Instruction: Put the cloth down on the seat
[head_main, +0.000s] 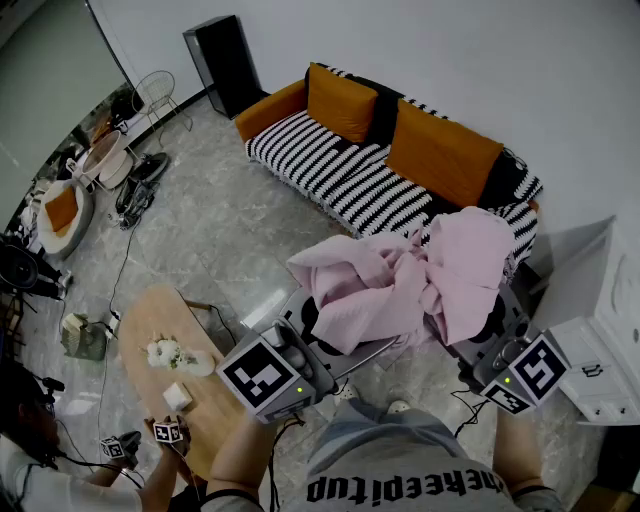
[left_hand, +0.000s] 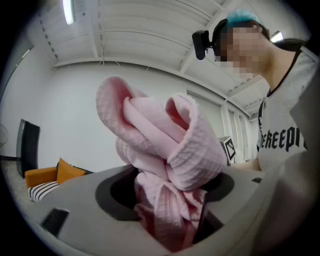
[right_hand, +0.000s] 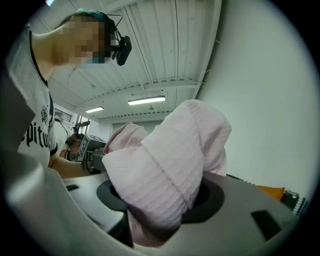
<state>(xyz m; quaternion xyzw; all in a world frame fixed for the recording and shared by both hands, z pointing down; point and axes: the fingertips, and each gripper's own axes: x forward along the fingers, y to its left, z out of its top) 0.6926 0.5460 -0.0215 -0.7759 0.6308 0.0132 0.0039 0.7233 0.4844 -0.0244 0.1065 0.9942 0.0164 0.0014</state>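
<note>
A crumpled pink cloth (head_main: 400, 285) hangs in the air in front of me, bunched up between both grippers. My left gripper (head_main: 312, 332) is shut on the cloth's left part; in the left gripper view the cloth (left_hand: 160, 160) fills the gap between the jaws. Over on the right, my right gripper (head_main: 482, 338) is shut on the other part, and a thick fold of the cloth (right_hand: 165, 175) is wedged in its jaws. The sofa's black-and-white striped seat (head_main: 330, 170), with orange cushions (head_main: 440, 150), lies beyond the cloth, across a strip of floor.
An oval wooden coffee table (head_main: 150, 330) stands at my lower left, with small items on it. A white cabinet (head_main: 600, 350) is close on my right. A black speaker (head_main: 225, 60) stands left of the sofa. A person's hand (head_main: 165, 450) is at the bottom left.
</note>
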